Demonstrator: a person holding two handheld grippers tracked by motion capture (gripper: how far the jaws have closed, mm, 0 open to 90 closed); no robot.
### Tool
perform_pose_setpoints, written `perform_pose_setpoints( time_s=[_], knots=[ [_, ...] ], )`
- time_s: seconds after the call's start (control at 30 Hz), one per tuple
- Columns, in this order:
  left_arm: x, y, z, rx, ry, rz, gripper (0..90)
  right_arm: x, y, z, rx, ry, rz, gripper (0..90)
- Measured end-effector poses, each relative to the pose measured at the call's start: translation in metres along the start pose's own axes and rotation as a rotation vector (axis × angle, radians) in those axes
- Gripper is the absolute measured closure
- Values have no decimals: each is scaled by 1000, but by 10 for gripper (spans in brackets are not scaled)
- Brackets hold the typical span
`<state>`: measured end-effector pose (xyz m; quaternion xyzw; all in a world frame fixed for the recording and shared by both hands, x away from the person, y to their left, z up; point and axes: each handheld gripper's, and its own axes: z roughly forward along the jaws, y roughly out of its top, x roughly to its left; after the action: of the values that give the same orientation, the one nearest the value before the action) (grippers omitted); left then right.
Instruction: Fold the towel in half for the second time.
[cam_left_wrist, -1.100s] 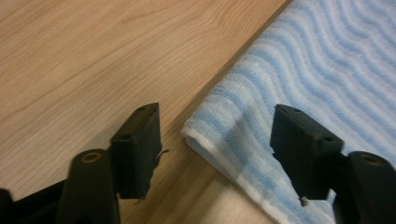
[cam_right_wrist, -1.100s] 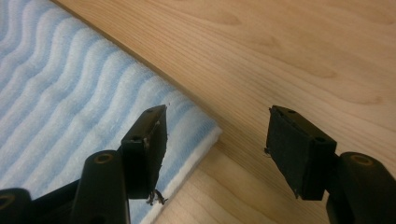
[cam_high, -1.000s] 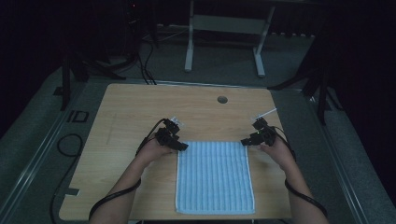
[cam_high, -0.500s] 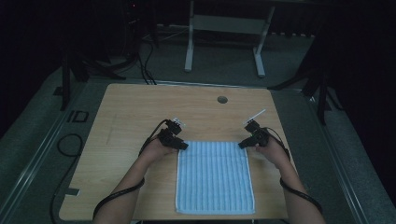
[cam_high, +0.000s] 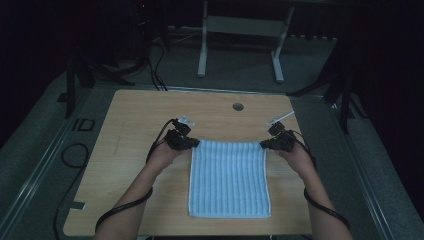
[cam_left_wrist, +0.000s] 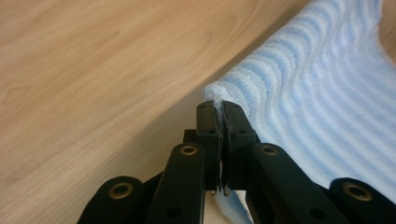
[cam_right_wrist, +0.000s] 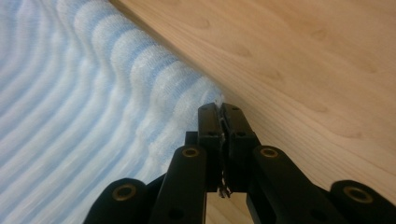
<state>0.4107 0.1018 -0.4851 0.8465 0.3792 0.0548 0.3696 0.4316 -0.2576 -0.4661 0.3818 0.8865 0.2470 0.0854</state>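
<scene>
Pale markings resembling the letters "ID" stand on the grey floor (cam_high: 60, 150) just left of the tabletop (cam_high: 150, 115); nothing else legible appears on any surface in these views.

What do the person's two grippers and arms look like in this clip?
Both the left gripper and right gripper are black, with linkage arms pinned by brass-coloured rivets and flat rectangular jaws. Each carries a small grey plate on top and trails a black cable along the forearm. The forearms are bare, no sleeves in view.

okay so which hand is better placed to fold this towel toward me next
Neither alone: the left gripper and right gripper have each just closed on a far corner of the striped towel, so both seem equally placed to fold it together.
</scene>
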Motion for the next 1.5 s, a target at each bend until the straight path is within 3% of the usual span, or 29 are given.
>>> perform_pose_setpoints(
  time_s=[0.1, 0.2, 0.27, 0.33, 0.53, 0.6, 0.7, 0.87, 0.93, 1.0, 1.03, 1.07, 1.13, 1.3, 1.5],
  knots=[
    [-5, -1, -12, -28, -17, 2, 864, 5, -4, -15, -39, 12, -8, 872],
    [-18, -7, -24, -52, -2, 49, 863, 13, -14, -30, -71, 24, -20, 871],
    [-26, -12, -30, -67, -6, 58, 863, 21, -23, -39, -100, 26, -40, 872],
    [-37, -18, -37, -75, -18, 65, 863, 30, -35, -49, -137, 31, -37, 871],
    [-68, -38, -60, -88, -44, 109, 863, 60, -65, -70, -148, 17, -94, 871],
    [-71, -41, -62, -88, -37, 124, 862, 68, -71, -75, -152, 16, -103, 871],
    [-86, -64, -71, -105, -45, 142, 860, 90, -91, -88, -182, 43, -117, 871],
    [-103, -89, -71, -65, -79, 165, 855, 111, -116, -88, -153, 46, -134, 870],
    [-106, -97, -70, -46, -98, 165, 851, 116, -126, -88, -149, 76, -125, 870],
    [-107, -102, -69, -31, -106, 160, 829, 117, -130, -88, -154, 76, -119, 869],
    [-107, -110, -67, 11, -115, 142, 829, 119, -135, -88, -157, 83, -108, 859],
    [-106, -112, -67, 25, -110, 149, 716, 120, -144, -88, -135, 118, -97, 730],
    [-103, -112, -70, 9, -81, 147, 612, 118, -147, -88, -133, 89, -83, 675],
    [-101, -100, -69, -22, -117, 132, 520, 110, -142, -82, -150, 88, -34, 605],
    [-107, -95, -38, 27, -152, 144, 498, 114, -132, -47, -103, 99, -71, 569]
  ],
)
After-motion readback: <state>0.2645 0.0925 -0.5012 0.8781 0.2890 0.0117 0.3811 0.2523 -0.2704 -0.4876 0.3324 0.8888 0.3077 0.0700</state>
